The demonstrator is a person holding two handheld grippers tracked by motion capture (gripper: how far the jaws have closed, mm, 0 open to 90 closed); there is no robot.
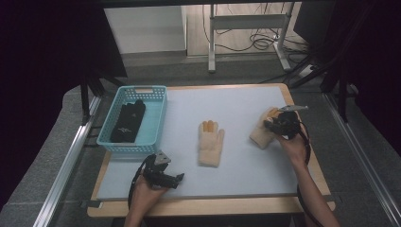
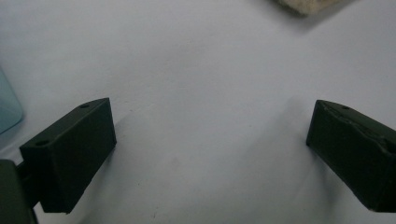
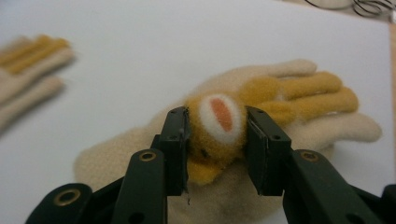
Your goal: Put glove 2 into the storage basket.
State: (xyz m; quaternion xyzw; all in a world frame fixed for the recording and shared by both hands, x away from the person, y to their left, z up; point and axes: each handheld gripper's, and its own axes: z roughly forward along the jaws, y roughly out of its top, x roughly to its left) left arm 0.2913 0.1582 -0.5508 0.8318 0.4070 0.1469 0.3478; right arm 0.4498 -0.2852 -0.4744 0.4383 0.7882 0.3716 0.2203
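Right now my right gripper (image 3: 216, 140) pinches the fuzzy orange-and-white patch on the back of the cream glove (image 3: 299, 100), jaws narrowed against the pile, near the table's right edge. My left gripper (image 2: 210, 140) gapes wide over bare white mat (image 1: 246, 156). Nearby lie a second fleecy glove (image 1: 210, 142) and a blue lattice basket (image 1: 158, 111) of black gloves (image 1: 128, 120).

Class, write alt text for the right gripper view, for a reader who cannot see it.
The right hand-held gripper has its two black jaws pressed on a raised orange-and-white patch of a cream glove lying on the white table. A second cream glove lies blurred at the left edge.
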